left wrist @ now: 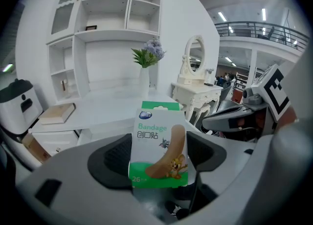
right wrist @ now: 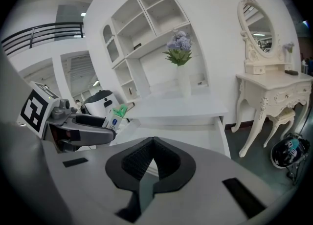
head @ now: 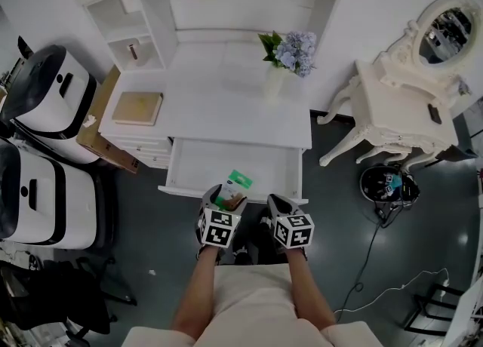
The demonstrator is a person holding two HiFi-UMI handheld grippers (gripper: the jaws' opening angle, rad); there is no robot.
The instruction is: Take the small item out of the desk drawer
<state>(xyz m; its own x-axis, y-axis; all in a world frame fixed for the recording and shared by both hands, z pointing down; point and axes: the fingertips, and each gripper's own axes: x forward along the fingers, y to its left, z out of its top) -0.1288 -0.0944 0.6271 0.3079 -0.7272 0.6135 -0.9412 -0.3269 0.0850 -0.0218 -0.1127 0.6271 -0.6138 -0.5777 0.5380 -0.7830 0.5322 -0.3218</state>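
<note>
Left gripper (left wrist: 157, 159) pinches the small green-and-white cardboard bandage box (left wrist: 156, 121) upright between its fingers, open white desk drawer (head: 189, 166) just ahead; likely light, crushable, grip flat faces; right gripper (right wrist: 153, 163) closed, empty.

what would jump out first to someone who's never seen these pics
The green and white bandage box catches the eye first, clamped upright in the left hand-held gripper at the front edge of the open desk drawer. Next come the purple flowers at the back of the white desk, and the right hand-held gripper, shut and empty beside the left one.
</note>
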